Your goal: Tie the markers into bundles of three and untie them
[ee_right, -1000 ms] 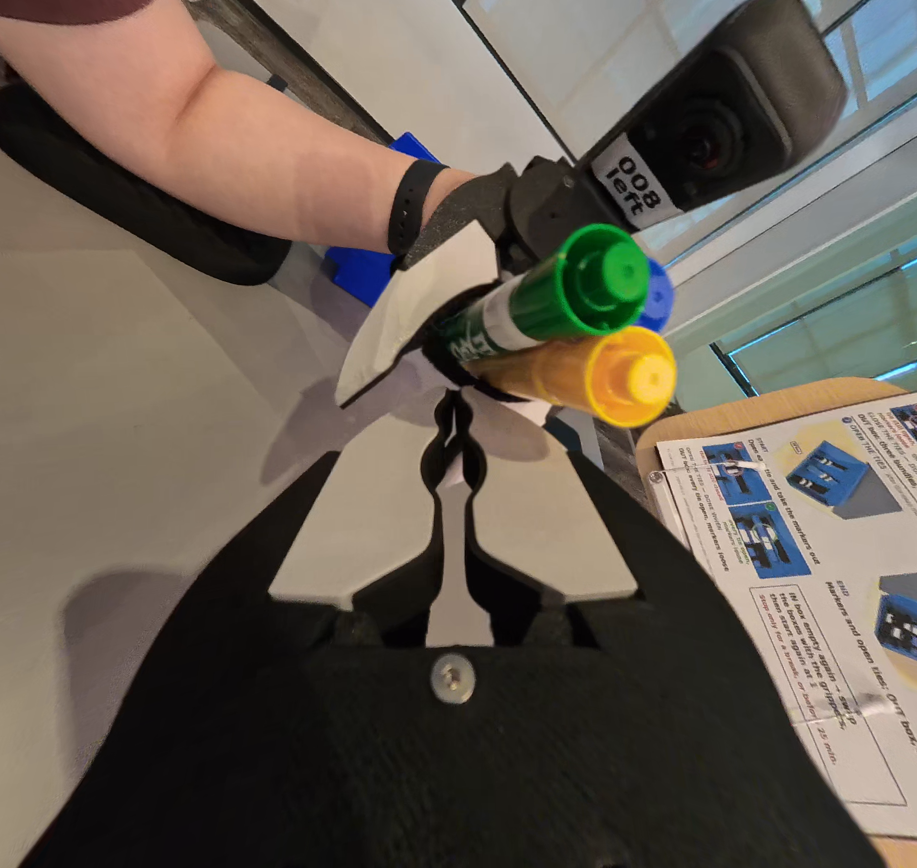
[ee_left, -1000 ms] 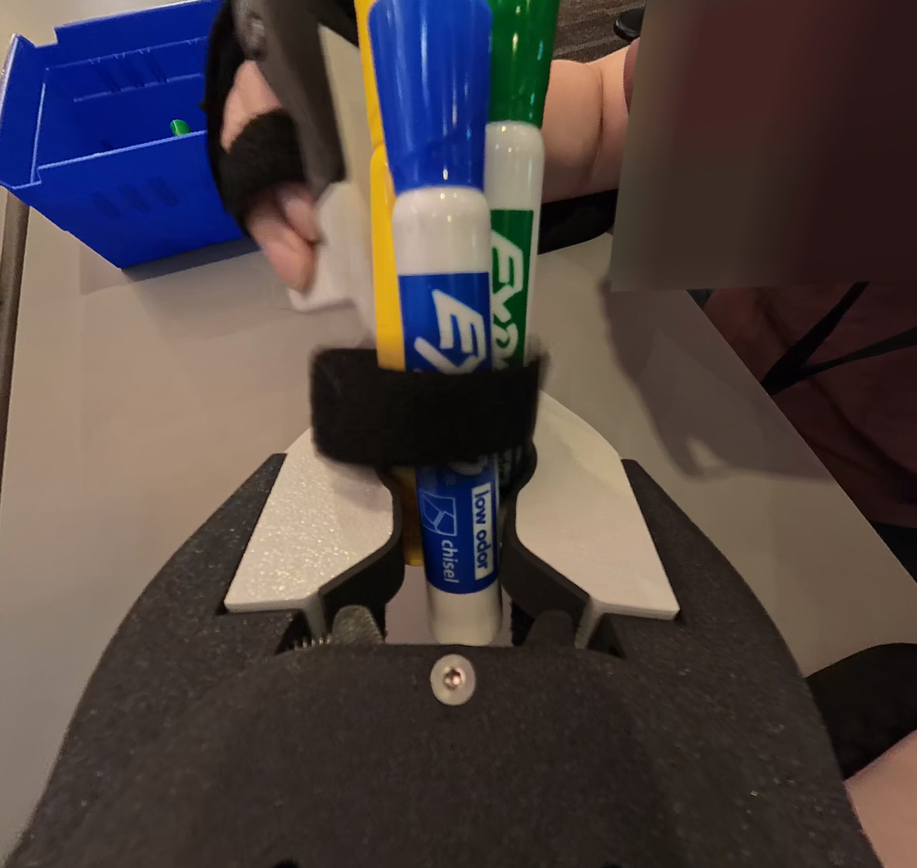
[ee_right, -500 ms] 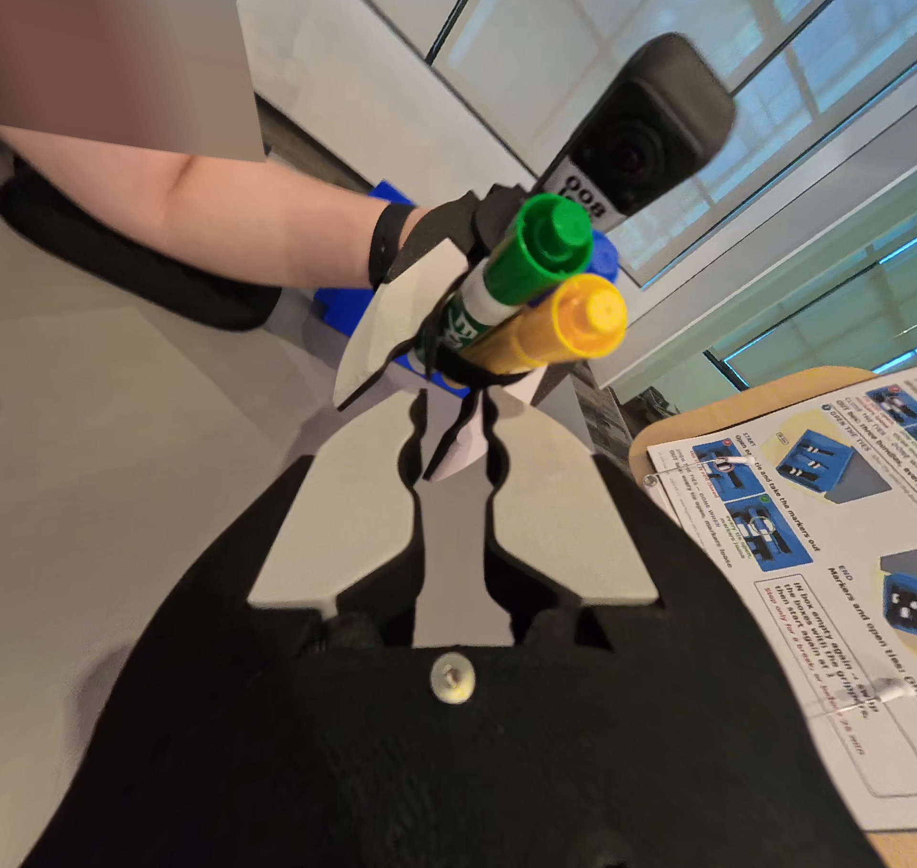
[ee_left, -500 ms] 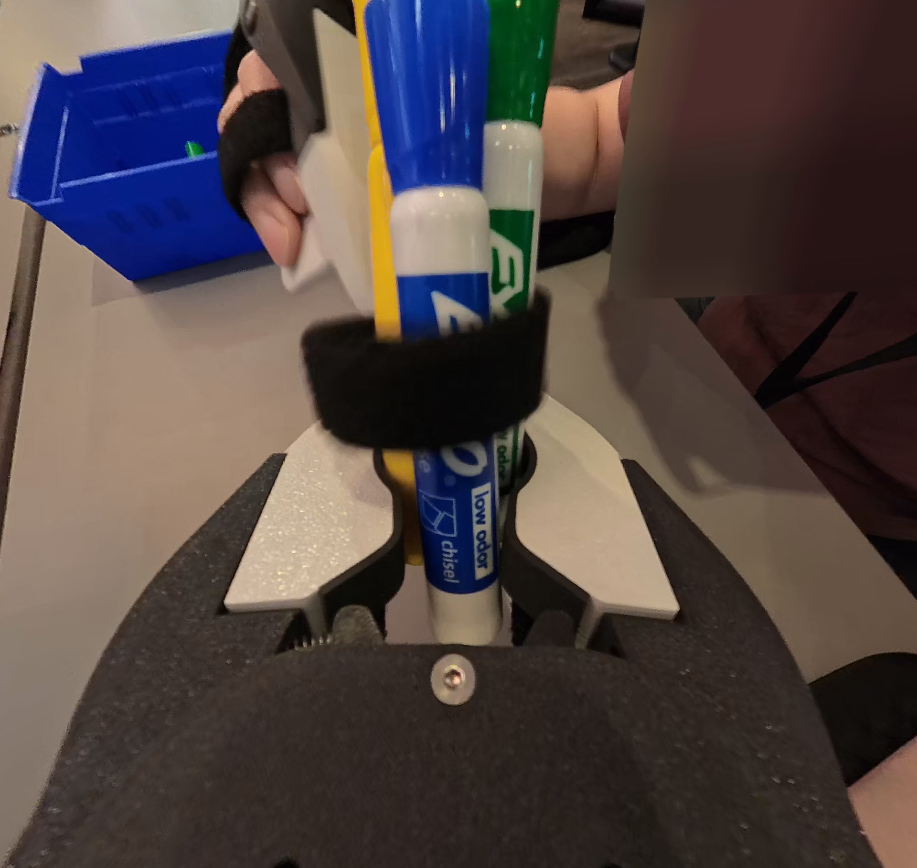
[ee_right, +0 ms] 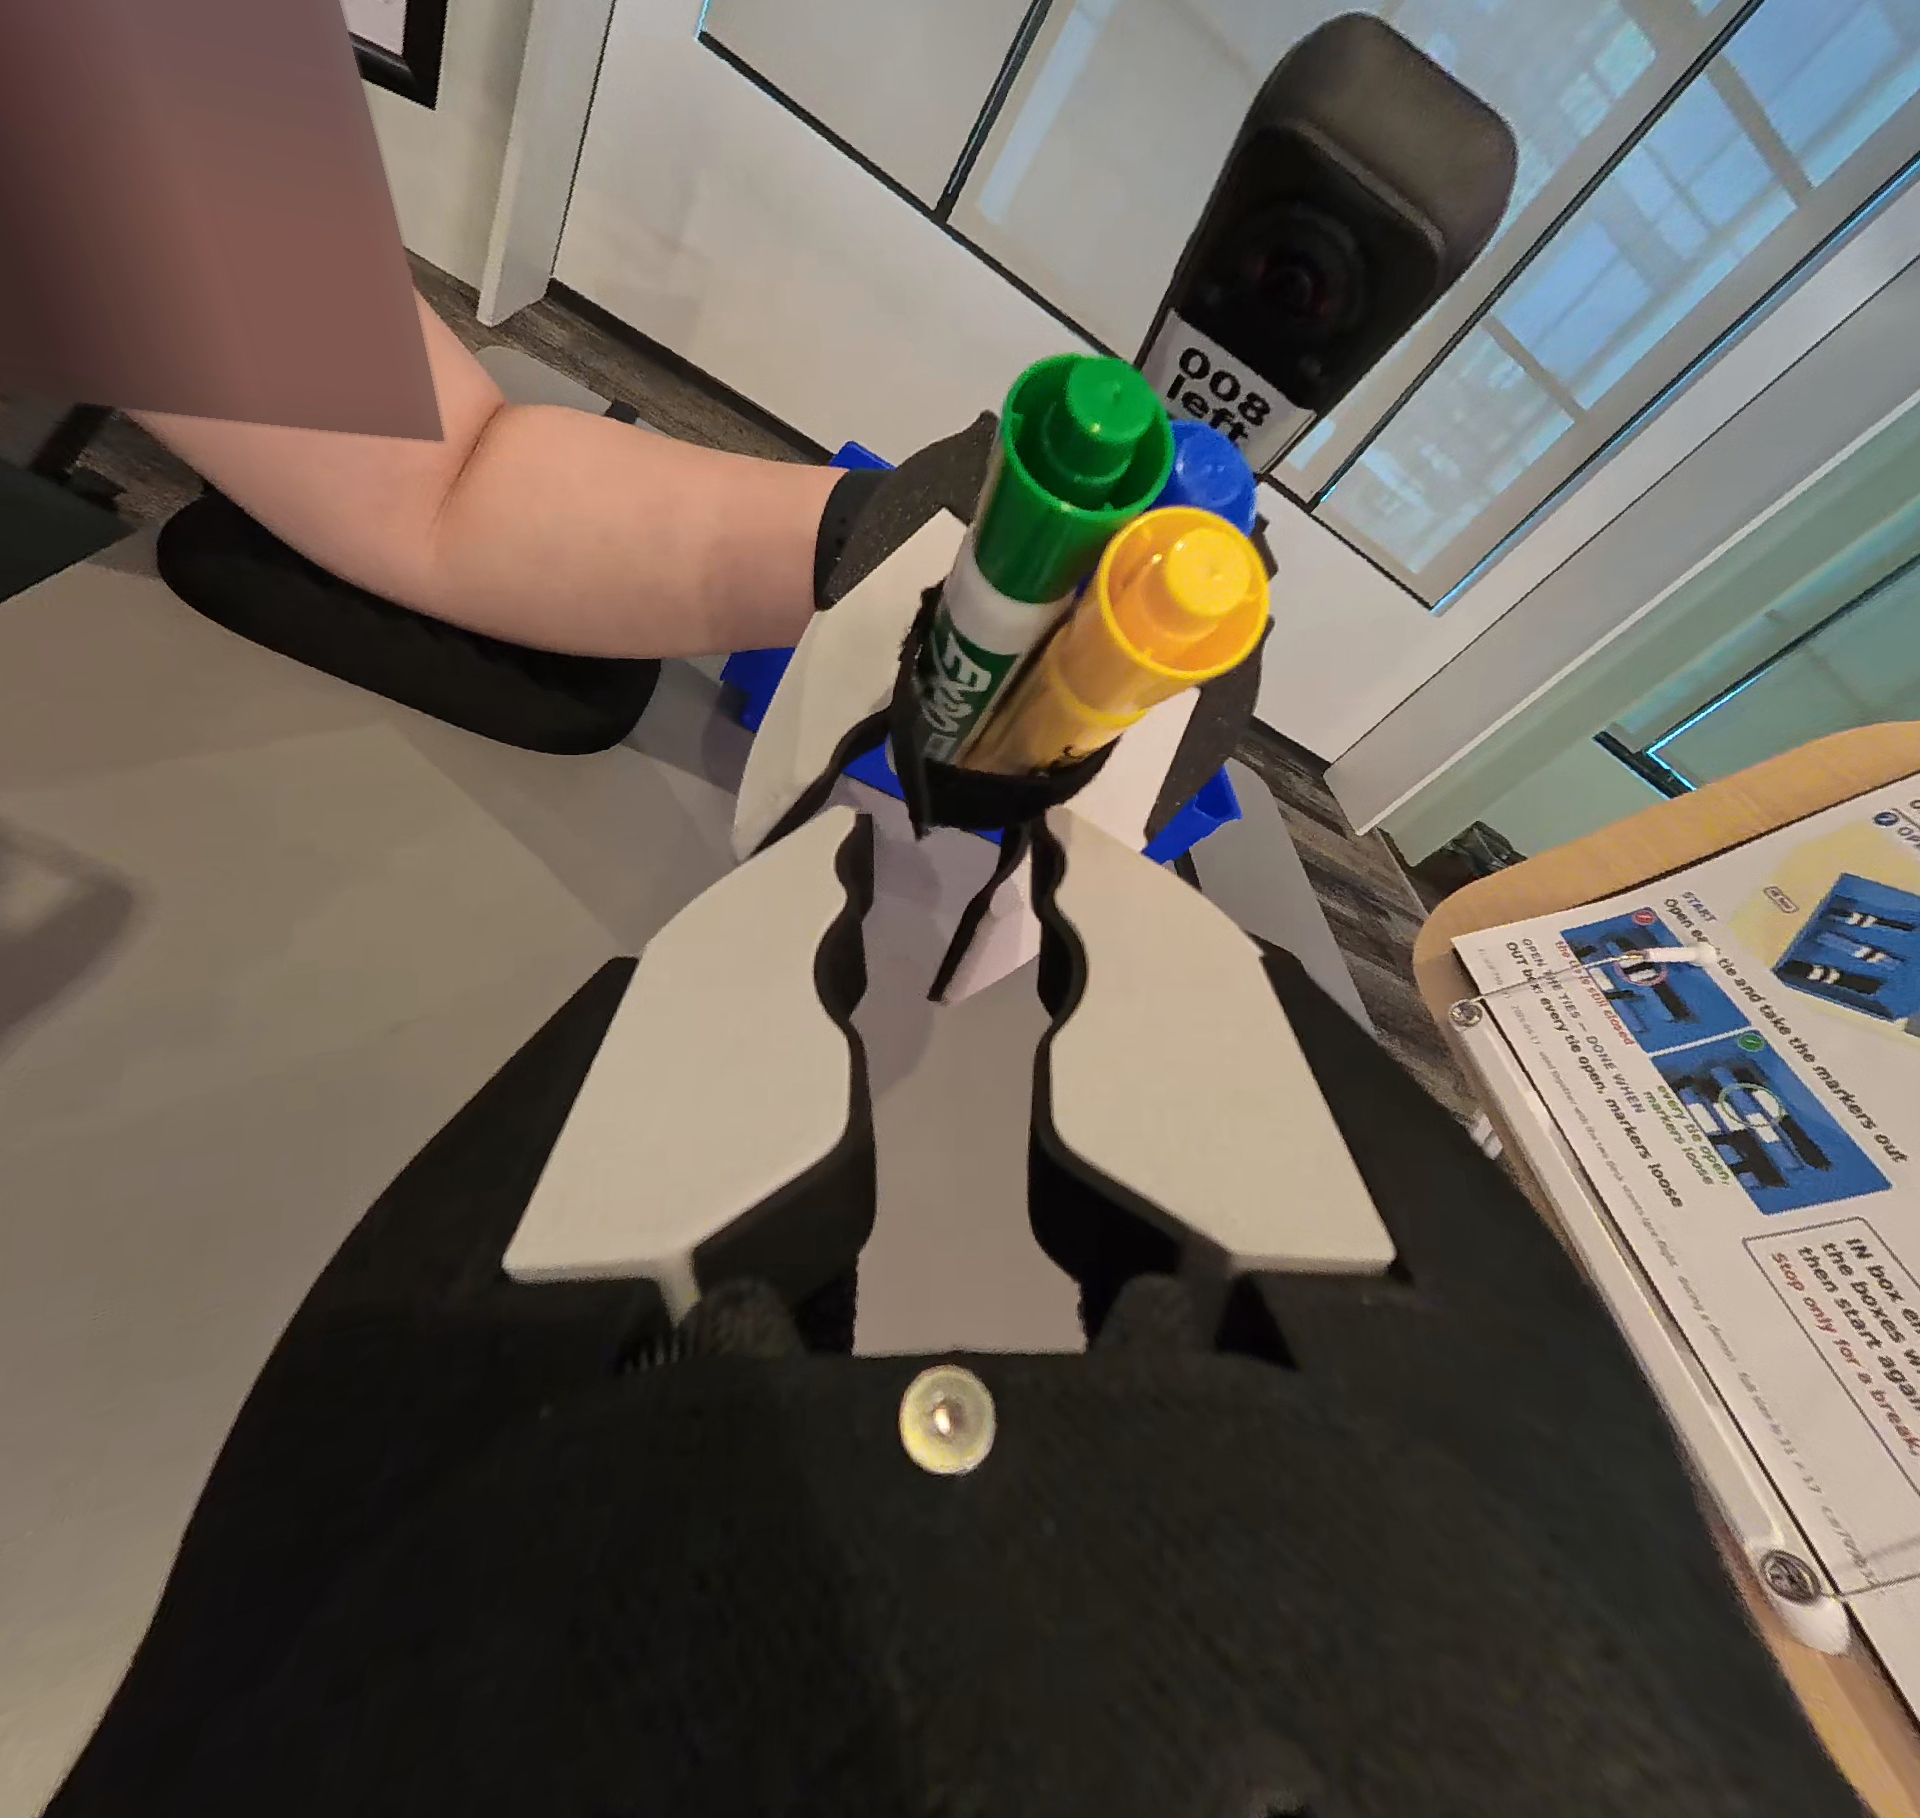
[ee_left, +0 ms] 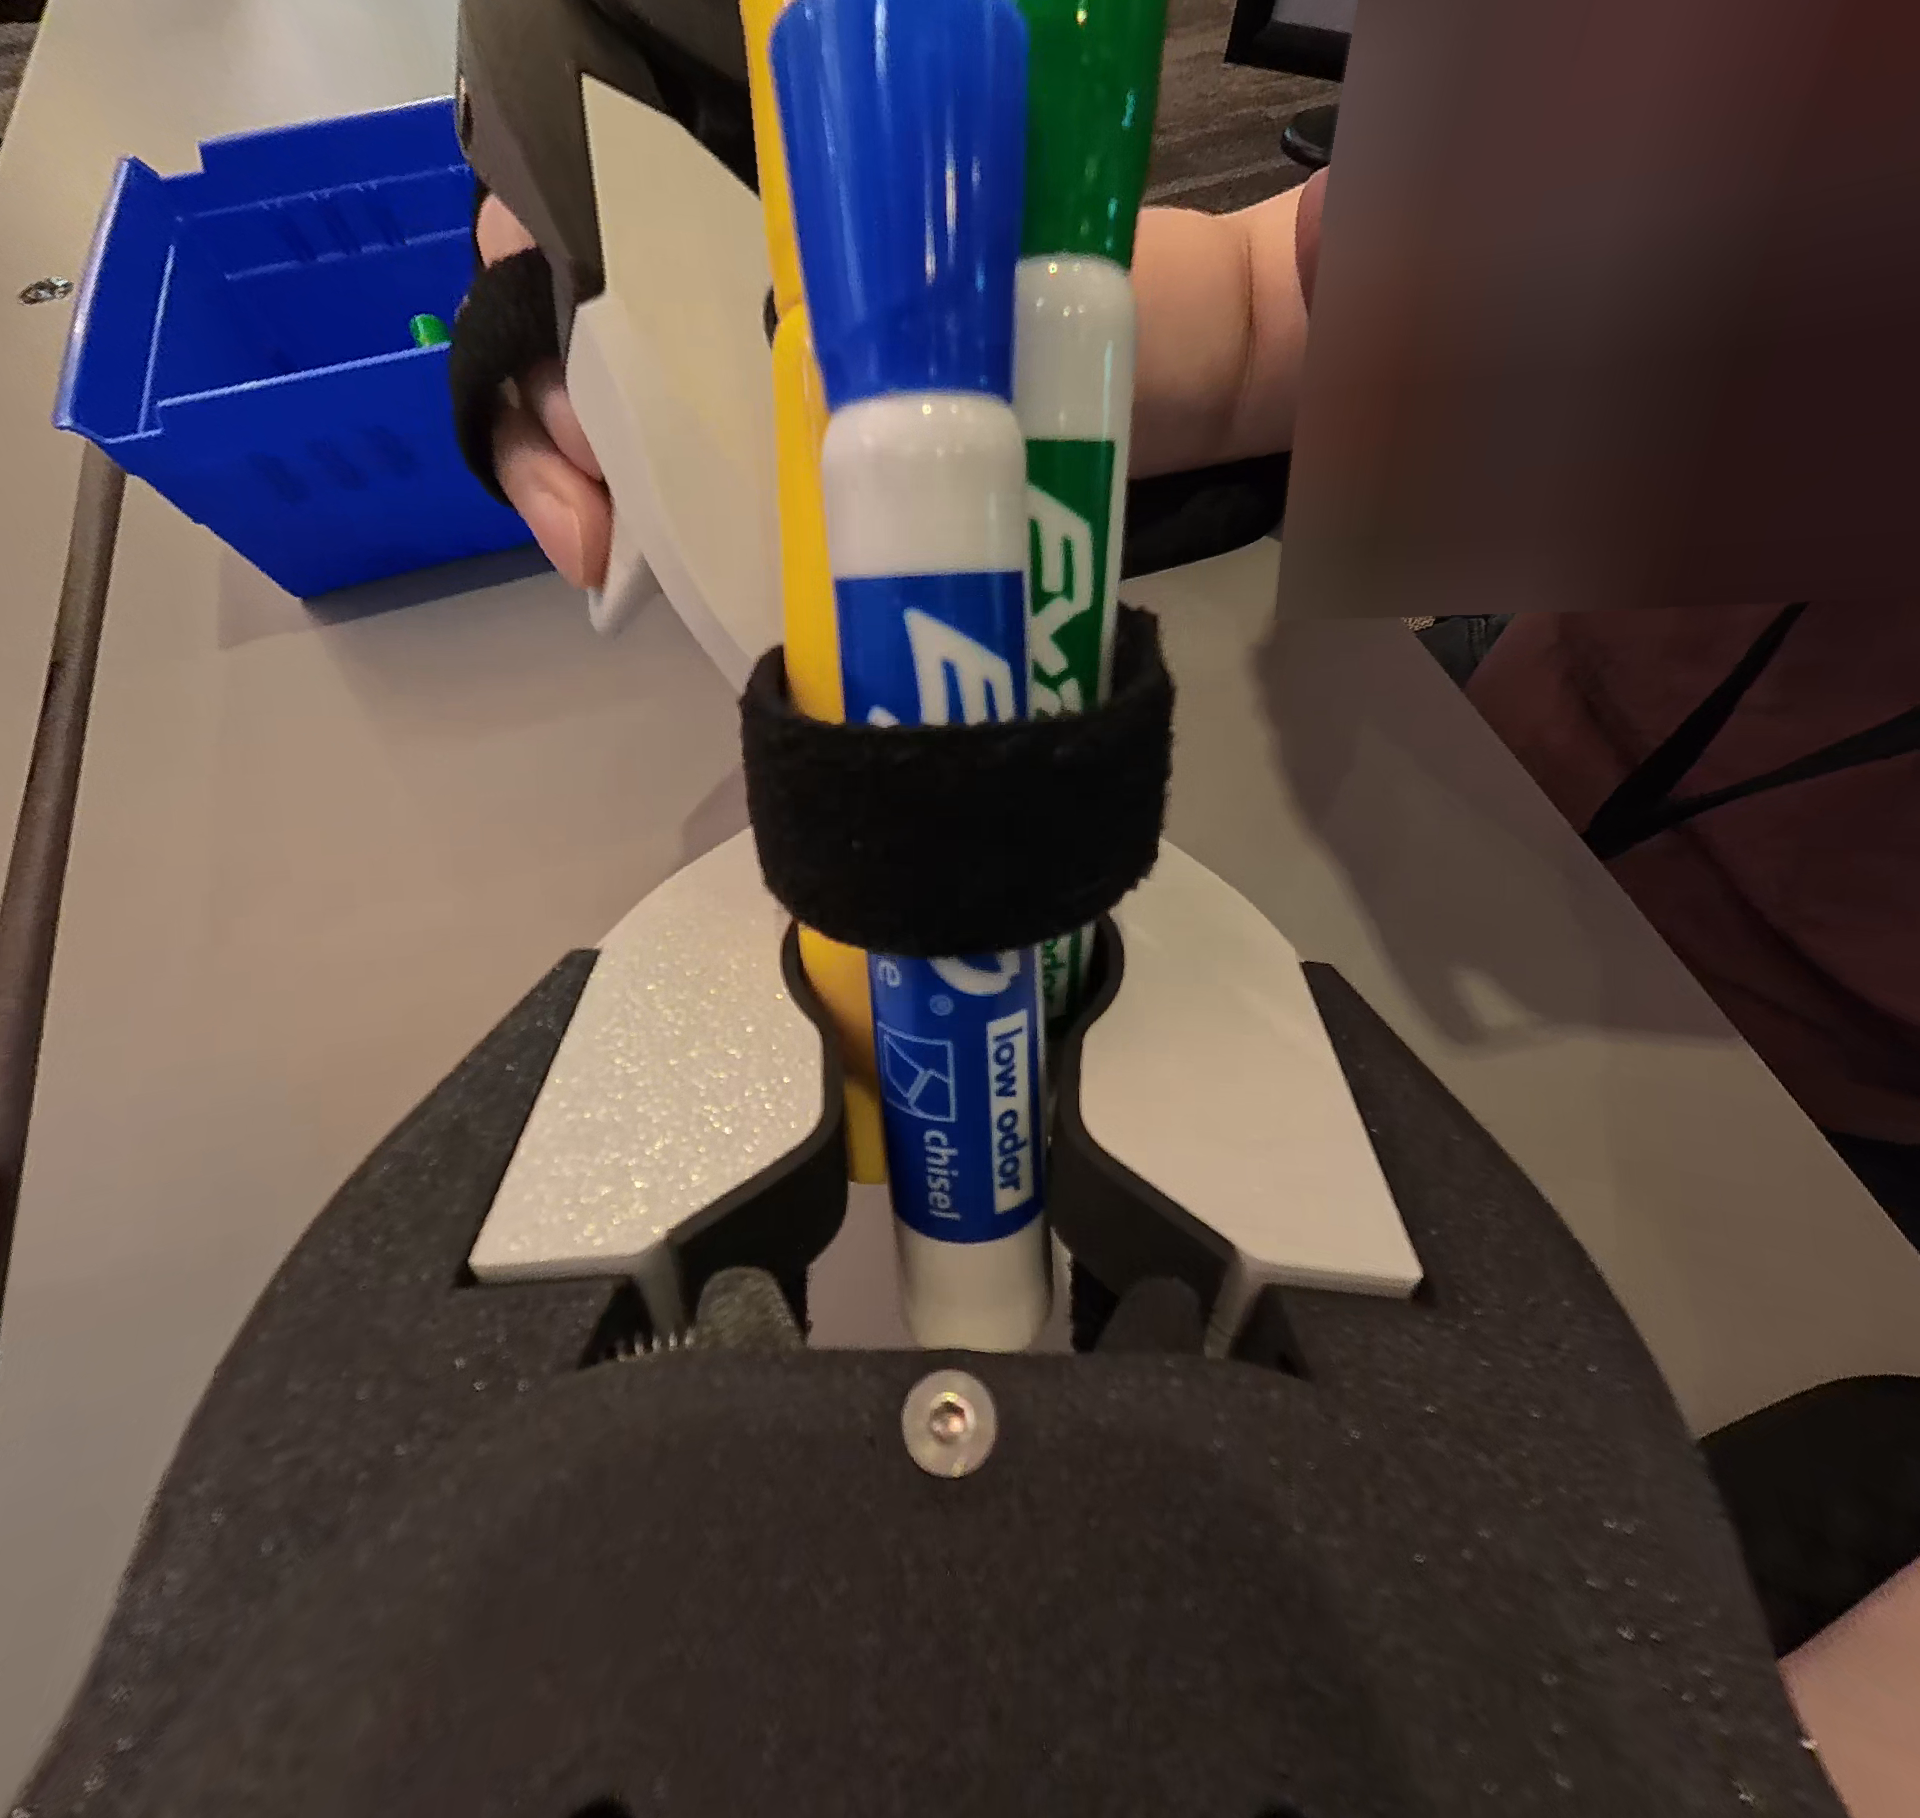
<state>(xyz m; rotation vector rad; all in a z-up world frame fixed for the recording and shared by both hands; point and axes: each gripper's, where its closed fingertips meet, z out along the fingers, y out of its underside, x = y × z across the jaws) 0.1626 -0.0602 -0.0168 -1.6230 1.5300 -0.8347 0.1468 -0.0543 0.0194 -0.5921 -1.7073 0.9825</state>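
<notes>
Grey table (ee_left: 343, 833); blue bin (ee_left: 281, 386) on it; illustrated instruction sheet (ee_right: 1745, 1124) on a wooden board (ee_right: 1455, 895); windows (ee_right: 1714, 210) behind

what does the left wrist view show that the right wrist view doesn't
Only the left wrist view shows the blue bin's inside, with a green marker tip in it. Only the right wrist view shows the instruction sheet and windows. Both show the blue, green and yellow markers, banded by the black strap.

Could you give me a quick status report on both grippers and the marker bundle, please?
Left gripper shut on marker bundle. Black strap wrapped around it. Right gripper open, strap tail between its fingers. Nothing blocking.
</notes>
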